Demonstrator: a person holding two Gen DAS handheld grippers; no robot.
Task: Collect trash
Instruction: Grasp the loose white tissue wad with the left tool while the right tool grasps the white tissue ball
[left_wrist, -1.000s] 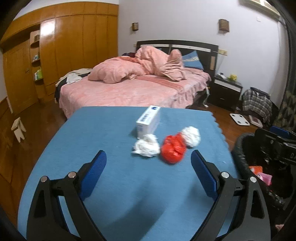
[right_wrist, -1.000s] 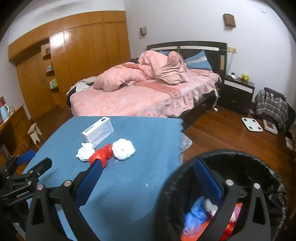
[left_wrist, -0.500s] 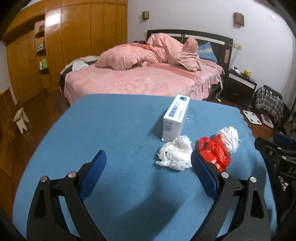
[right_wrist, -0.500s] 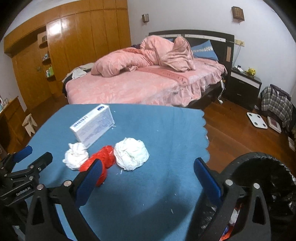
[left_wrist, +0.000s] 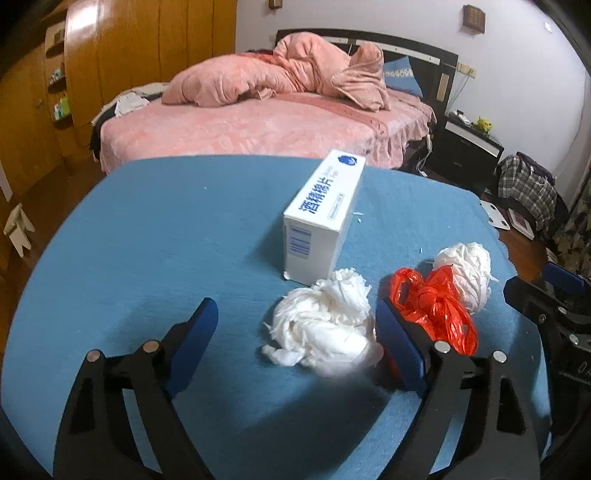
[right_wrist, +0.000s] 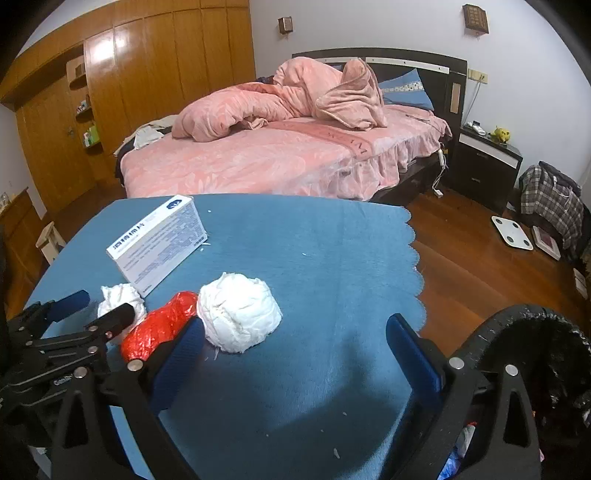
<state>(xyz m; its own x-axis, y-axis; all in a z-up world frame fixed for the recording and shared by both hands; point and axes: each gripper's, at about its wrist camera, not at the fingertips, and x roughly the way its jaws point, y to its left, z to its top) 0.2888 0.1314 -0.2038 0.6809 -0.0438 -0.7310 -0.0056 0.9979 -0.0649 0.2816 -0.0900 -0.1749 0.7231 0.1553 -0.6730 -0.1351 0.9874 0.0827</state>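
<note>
On the blue table (left_wrist: 166, 236) lie a white box (left_wrist: 321, 218), a crumpled white tissue (left_wrist: 325, 325), a red plastic bag (left_wrist: 436, 306) and a second white wad (left_wrist: 469, 269). My left gripper (left_wrist: 295, 343) is open, with the near tissue between its fingers close to the right one. My right gripper (right_wrist: 295, 350) is open and empty; the white wad (right_wrist: 240, 314) sits just ahead of its left finger, beside the red bag (right_wrist: 159, 328), tissue (right_wrist: 122, 299) and box (right_wrist: 159, 240). The left gripper (right_wrist: 74, 321) shows there at the left.
A black trash bin (right_wrist: 535, 350) with trash inside stands at the table's right edge, below my right gripper. A pink bed (right_wrist: 277, 147), a dark nightstand (right_wrist: 484, 162), floor scales (right_wrist: 513, 232) and wooden wardrobes (right_wrist: 110, 92) lie beyond the table.
Both grippers have moved in toward the trash pile. The left one now straddles the near tissue; the right one has swung away from the bin to the table.
</note>
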